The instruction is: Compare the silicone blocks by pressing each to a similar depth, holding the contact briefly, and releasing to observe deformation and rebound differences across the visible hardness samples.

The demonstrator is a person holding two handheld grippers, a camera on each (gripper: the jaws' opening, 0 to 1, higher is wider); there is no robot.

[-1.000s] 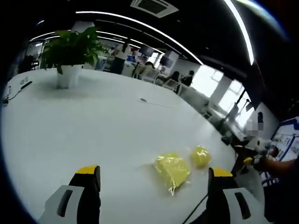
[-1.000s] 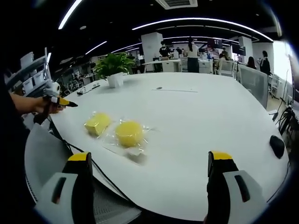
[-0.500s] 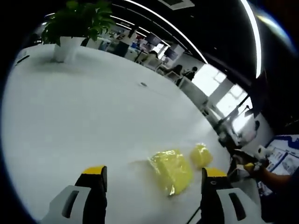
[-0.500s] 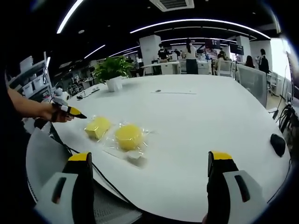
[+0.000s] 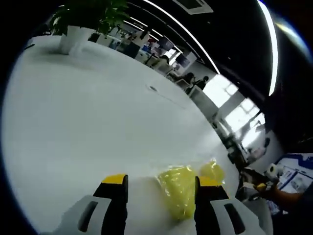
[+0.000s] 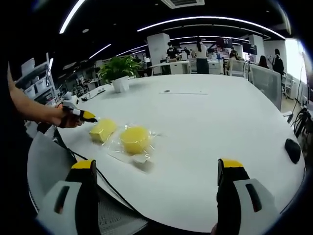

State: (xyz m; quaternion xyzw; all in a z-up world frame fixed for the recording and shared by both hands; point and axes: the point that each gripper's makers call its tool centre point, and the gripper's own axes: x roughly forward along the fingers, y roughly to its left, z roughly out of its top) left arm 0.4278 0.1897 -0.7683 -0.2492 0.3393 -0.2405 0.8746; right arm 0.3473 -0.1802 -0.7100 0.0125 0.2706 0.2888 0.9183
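Two yellow silicone blocks in clear wrap lie on the white table [image 6: 205,127]. The square block [image 5: 178,192] lies just ahead of my left gripper [image 5: 161,181], between its jaws and close to the right-hand one. The round block [image 5: 211,171] sits just beyond it. My left gripper is open, its gap narrowed. In the right gripper view a hand holds the left gripper [image 6: 85,116] right beside the square block [image 6: 102,129], with the round block [image 6: 134,139] next to it. My right gripper [image 6: 156,166] stands wide open near the table's edge, nothing between its jaws.
A potted plant [image 6: 117,73] stands far back on the table, also seen as the plant [image 5: 80,19]. A dark object [image 6: 293,149] lies at the table's right edge. A thin cable [image 6: 100,178] runs along the near edge. People and desks fill the office behind.
My left gripper has moved in toward the square block and its jaws have narrowed. In the right gripper view the hand with the left gripper has come up beside that block.
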